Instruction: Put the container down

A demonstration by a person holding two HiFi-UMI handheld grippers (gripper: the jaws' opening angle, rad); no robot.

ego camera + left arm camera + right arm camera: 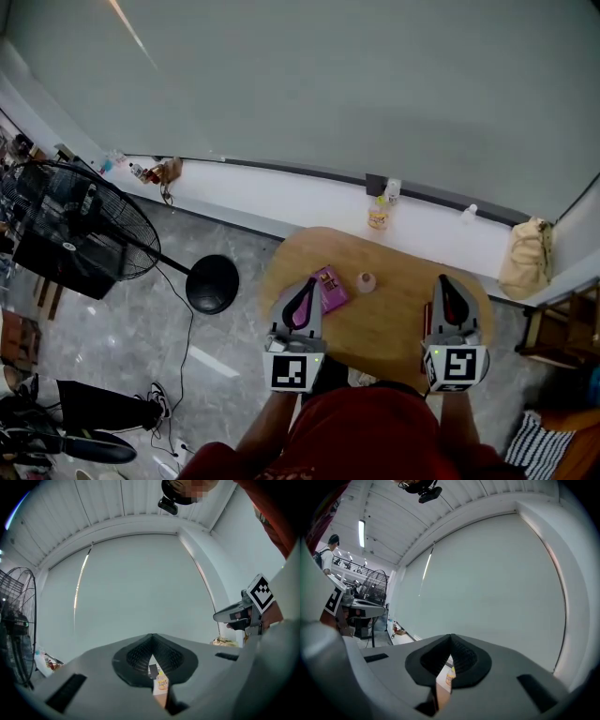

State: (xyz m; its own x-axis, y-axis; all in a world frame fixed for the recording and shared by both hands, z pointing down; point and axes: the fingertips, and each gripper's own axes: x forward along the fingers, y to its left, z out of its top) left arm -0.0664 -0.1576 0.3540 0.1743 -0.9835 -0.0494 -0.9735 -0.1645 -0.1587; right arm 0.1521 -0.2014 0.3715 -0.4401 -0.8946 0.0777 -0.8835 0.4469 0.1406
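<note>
**Container free on the tabletop, both grippers clenched on nothing**

The small pale container [367, 281] sits alone on the round wooden tabletop [394, 323], about midway between its left and right edges and nearer the far edge. It appears to stand upright, long axis vertical, top toward the head camera. A pink box [329, 288] lies flat just to its left. The left gripper [307, 283] is over the near left part, its tip at the box, jaws pressed together. The right gripper [442, 279] is near the right edge, also clenched and empty, well apart from the container.
</note>
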